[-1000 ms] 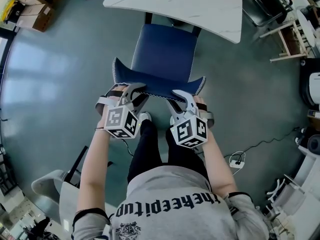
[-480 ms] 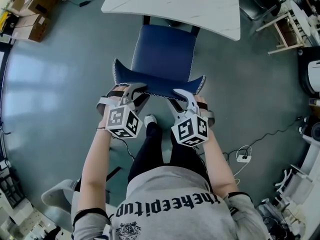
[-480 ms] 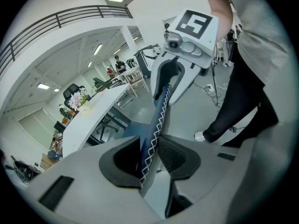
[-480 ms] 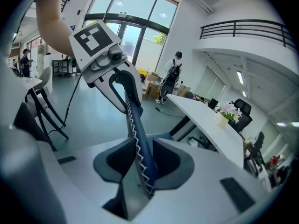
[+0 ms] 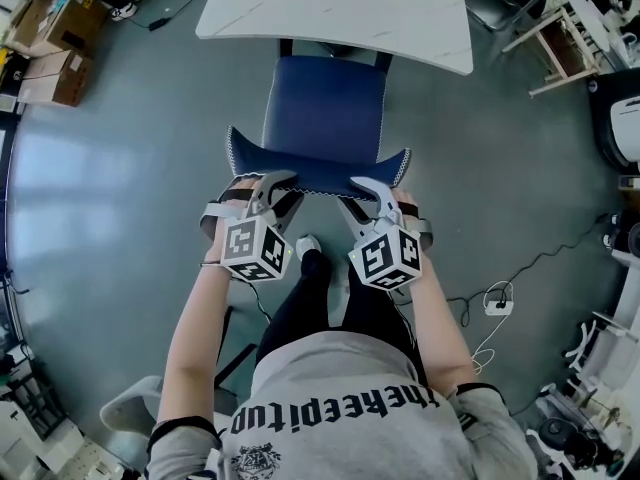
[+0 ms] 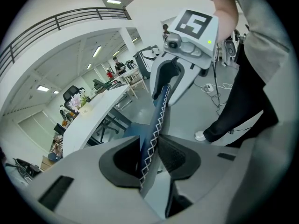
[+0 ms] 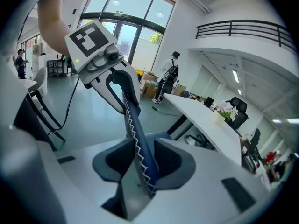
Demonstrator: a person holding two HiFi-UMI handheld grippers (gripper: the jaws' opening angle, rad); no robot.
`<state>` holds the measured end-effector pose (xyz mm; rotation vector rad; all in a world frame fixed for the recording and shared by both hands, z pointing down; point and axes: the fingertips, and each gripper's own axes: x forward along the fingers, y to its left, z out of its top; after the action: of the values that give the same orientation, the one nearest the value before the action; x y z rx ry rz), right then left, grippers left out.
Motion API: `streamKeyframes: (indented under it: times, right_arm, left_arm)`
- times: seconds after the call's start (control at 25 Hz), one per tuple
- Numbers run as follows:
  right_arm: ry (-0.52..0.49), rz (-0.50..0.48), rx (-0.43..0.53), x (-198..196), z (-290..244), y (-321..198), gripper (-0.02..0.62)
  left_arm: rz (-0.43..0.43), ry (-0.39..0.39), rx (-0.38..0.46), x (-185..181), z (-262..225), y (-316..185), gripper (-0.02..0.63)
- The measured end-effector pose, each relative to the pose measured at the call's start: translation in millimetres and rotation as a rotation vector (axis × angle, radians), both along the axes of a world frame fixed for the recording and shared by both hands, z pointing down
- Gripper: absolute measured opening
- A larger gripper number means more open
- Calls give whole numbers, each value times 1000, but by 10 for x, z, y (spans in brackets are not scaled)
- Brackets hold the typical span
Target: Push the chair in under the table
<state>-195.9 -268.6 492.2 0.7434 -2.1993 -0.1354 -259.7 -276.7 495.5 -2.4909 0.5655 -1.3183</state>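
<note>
A blue chair stands with its seat (image 5: pixel 325 103) partly under the white table (image 5: pixel 335 8). Its stitched backrest (image 5: pixel 318 168) faces me. My left gripper (image 5: pixel 268 183) is on the backrest's top edge at the left, and its pads clamp the stitched rim (image 6: pixel 159 120). My right gripper (image 5: pixel 362 188) straddles the same edge at the right. Its jaws are opening with the rim (image 7: pixel 135 129) still between them, and a gap shows on one side. Each gripper view shows the other gripper further along the rim.
The person's legs and a white shoe (image 5: pixel 305 248) stand right behind the chair. Cardboard boxes (image 5: pixel 55 68) lie at the far left. A power strip with a cable (image 5: pixel 497 306) is on the floor to the right. A wooden frame (image 5: pixel 555 38) stands at the upper right.
Both grippers and the chair have edged a little toward the table. The person has stepped after them, and the things on the floor have shifted in view.
</note>
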Motion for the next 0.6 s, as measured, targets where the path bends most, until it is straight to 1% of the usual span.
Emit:
streamKeyframes:
  times: [0.36,0.48,0.6]
  right_arm:
    - [14,47,-37,8,-24,34,144]
    - [22,62,-30,21,-54,49,146]
    - [2,67,-13,24,-148,80,131]
  left_arm:
    - [14,10,-26,-3,-5,31,135]
    - [48,-10,-6,2,-41,56,135]
    - [55,20,13,-5,-152,98,116]
